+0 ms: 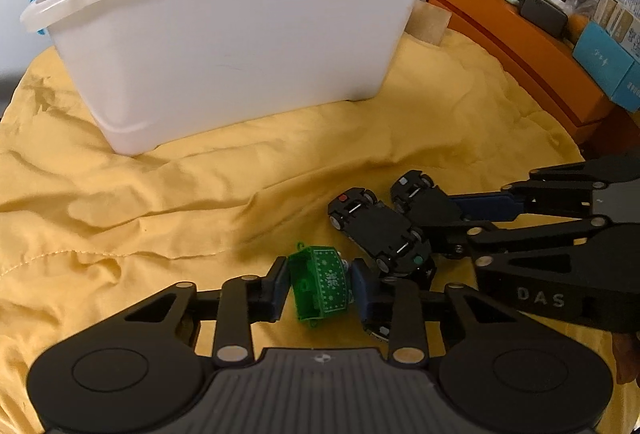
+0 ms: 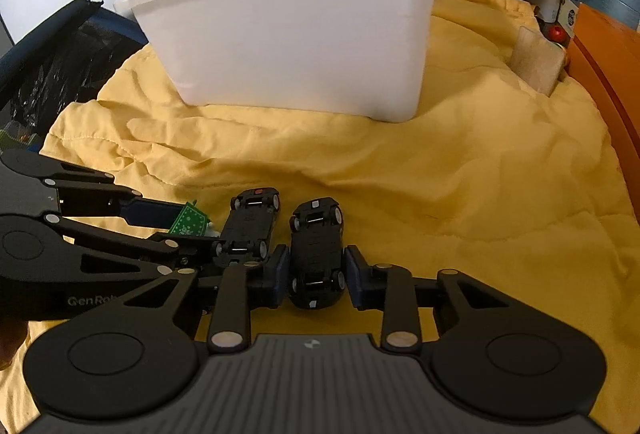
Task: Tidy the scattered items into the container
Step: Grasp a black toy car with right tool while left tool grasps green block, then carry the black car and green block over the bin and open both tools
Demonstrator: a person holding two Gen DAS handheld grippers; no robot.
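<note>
A white plastic tub point(image 1: 224, 34) with blue handles stands on the yellow quilt point(image 1: 140, 202); it also shows in the right wrist view point(image 2: 296, 34). My left gripper point(image 1: 320, 284) is shut on a small green toy box point(image 1: 322, 282) with snowflake print, low over the quilt. Two black toy cars lie upside down beside it. My right gripper point(image 2: 316, 270) is closed around the right car point(image 2: 317, 254); its pads touch or nearly touch the car's sides. The other car point(image 2: 250, 226) lies just left of it, loose.
An orange box point(image 1: 520, 50) with small cartons and clutter runs along the right. A wooden block point(image 2: 538, 64) leans by the tub's right corner. A dark mesh bin point(image 2: 52, 62) stands at the left. Bags and toys pile behind the tub.
</note>
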